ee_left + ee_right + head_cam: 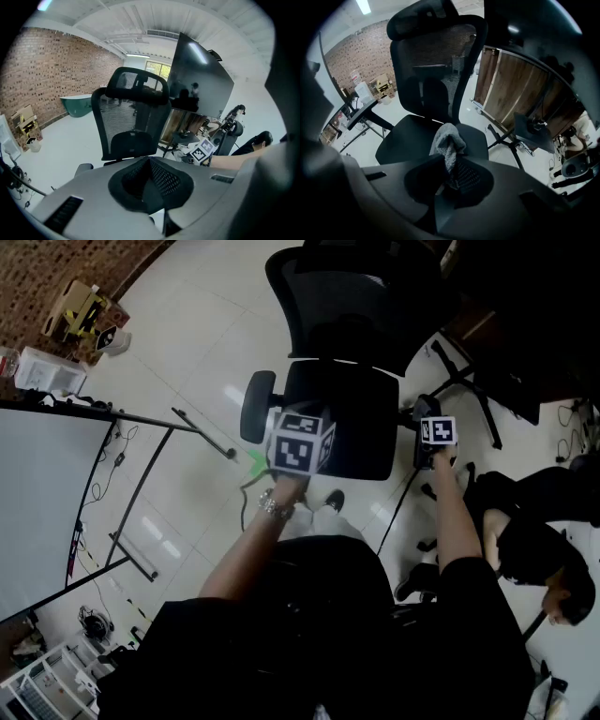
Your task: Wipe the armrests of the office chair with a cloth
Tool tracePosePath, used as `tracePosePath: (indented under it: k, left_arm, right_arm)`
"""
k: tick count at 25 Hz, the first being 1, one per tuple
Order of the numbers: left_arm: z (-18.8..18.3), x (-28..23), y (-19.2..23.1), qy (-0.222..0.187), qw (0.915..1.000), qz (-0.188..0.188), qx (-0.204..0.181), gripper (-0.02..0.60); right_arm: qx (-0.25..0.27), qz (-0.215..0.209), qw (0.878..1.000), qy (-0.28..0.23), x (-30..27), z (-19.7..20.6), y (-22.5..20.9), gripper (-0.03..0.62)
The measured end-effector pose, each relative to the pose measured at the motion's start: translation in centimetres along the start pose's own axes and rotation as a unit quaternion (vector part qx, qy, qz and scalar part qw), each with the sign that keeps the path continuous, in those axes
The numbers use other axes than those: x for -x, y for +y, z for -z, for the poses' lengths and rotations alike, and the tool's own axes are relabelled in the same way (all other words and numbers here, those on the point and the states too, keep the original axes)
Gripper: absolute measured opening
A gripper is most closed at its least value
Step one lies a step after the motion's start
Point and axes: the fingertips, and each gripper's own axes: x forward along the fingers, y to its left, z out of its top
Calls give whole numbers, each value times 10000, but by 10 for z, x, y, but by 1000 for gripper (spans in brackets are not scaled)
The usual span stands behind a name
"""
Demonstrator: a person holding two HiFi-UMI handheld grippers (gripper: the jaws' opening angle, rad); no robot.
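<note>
The right gripper (450, 171) has its jaws pinched on a crumpled grey knitted cloth (447, 140). The cloth's bunched length stands out of the pads toward 12 o'clock, in line with the jaws and aimed at the black mesh-backed office chair (436, 56), probably so that a loose tuft leads the wipe. In the head view this gripper hovers at the black armrest (417, 454) at 3 o'clock of the seat (356, 427), while the left gripper (150, 180), jaws closed on nothing, hangs over the seat's front edge near the oblong armrest (256, 407) at 9 o'clock, seemingly held spare.
</note>
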Motion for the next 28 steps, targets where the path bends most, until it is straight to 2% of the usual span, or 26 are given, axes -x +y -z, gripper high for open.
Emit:
tracePosePath:
  k: [9, 14, 15, 17, 21, 25, 28]
  left_arm:
    - [-9, -22, -25, -6, 9993, 344, -114, -3]
    - [-9, -23, -27, -24, 9993, 374, -79, -3]
    - [-8, -21, -24, -22, 9994, 350, -68, -3]
    - [-5, -17, -19, -23, 9996, 279, -31, -3]
    - [3, -4, -3, -32, 9999, 99, 80, -3]
    - [9, 16, 15, -20, 9998, -139, 139, -3]
    - [14, 27, 25, -55, 9995, -266, 176, -3]
  right_arm:
    - [183, -390, 9991, -60, 38, 106, 57, 43]
    - [590, -743, 9947, 395, 51, 132, 74, 43]
    - [608, -852, 9937, 395, 55, 127, 76, 43]
    - [695, -891, 9936, 26, 65, 95, 72, 43]
    - [1311, -296, 9876, -816, 72, -2, 41, 43]
    - [631, -91, 9972, -384, 24, -45, -9, 43]
    - [173, 92, 9998, 11, -2, -43, -36, 43]
